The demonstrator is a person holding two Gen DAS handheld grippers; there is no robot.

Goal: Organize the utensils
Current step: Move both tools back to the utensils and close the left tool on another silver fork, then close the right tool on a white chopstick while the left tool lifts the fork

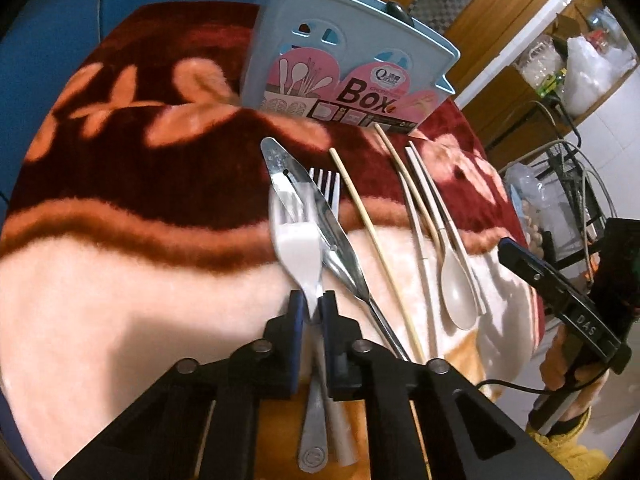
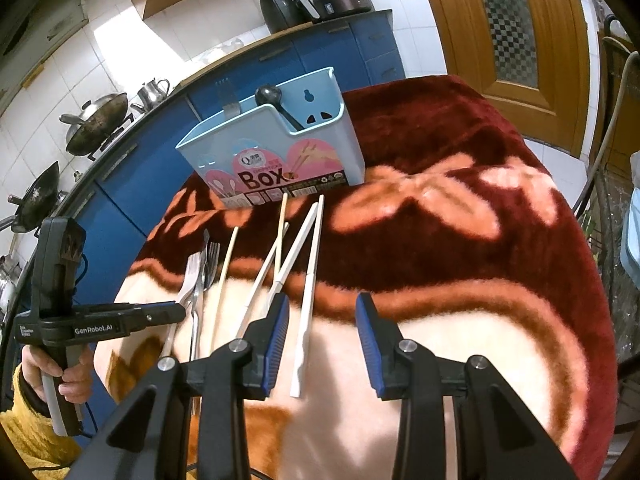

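floral blanket (image 1: 120, 208): left gripper (image 1: 312, 304) clamps white fork (image 1: 298, 248), tines toward box (image 1: 352, 80); right gripper (image 2: 322, 320) gapes.

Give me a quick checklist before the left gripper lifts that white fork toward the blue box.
1. Left gripper shut on the white plastic fork: ok.
2. Fork gripped alone, clear of the steel knife beside it: cannot tell.
3. Light blue plastic utensil box upright, top open: ok.
4. Right gripper open, holding nothing: ok.
5. Cream chopstick lies between the right gripper's jaws, ungripped: ok.
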